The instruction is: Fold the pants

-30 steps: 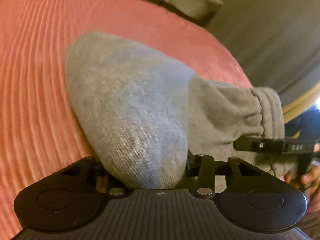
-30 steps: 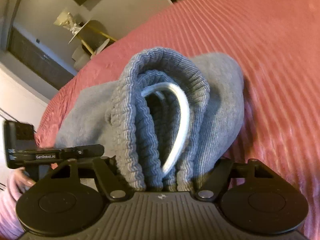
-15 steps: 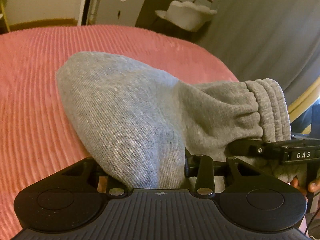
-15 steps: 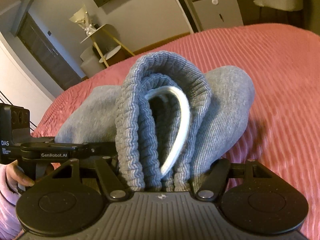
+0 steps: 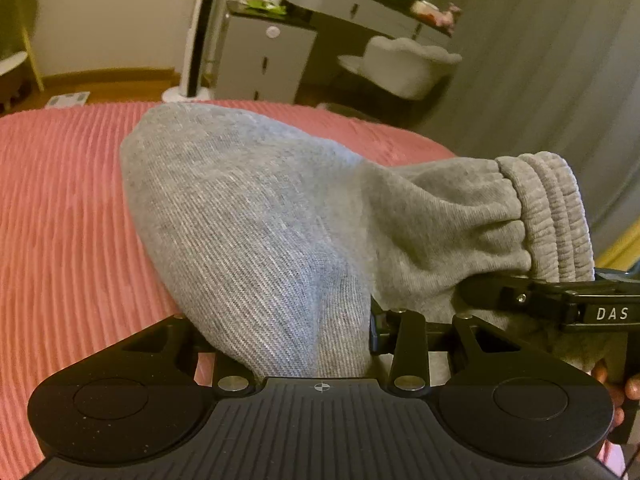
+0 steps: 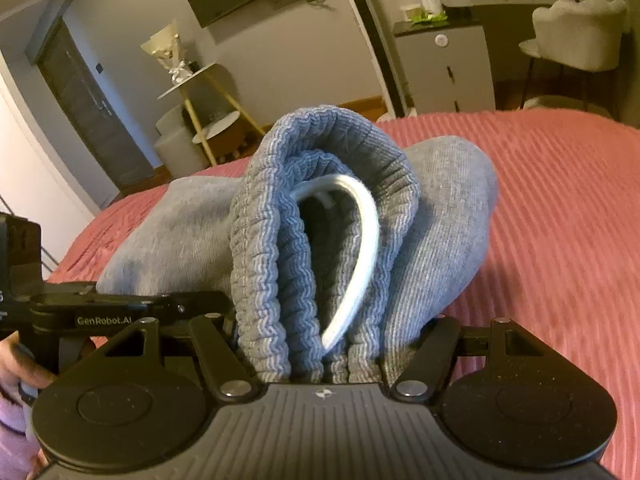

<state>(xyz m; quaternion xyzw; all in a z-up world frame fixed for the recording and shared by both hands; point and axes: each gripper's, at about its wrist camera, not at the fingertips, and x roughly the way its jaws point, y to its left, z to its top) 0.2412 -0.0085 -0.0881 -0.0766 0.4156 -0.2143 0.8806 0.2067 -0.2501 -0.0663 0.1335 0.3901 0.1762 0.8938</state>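
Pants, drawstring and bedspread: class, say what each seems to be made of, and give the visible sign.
Pants: soft grey knit, probably cotton fleece; fine diagonal rib and matte heathered surface, with a gathered ribbed waistband.
Drawstring: flat white woven cord, likely cotton or polyester; smooth, slightly shiny.
Bedspread: pink plush fabric with raised parallel ribs, perhaps chenille or corduroy-like velvet.

The left gripper (image 5: pixel 294 340) has its jaws clamped on a thick fold of the grey pants (image 5: pixel 256 216), lifted above the pink ribbed bed (image 5: pixel 60 208). At right, the other gripper (image 5: pixel 560 304) holds the elastic waistband (image 5: pixel 548 216).
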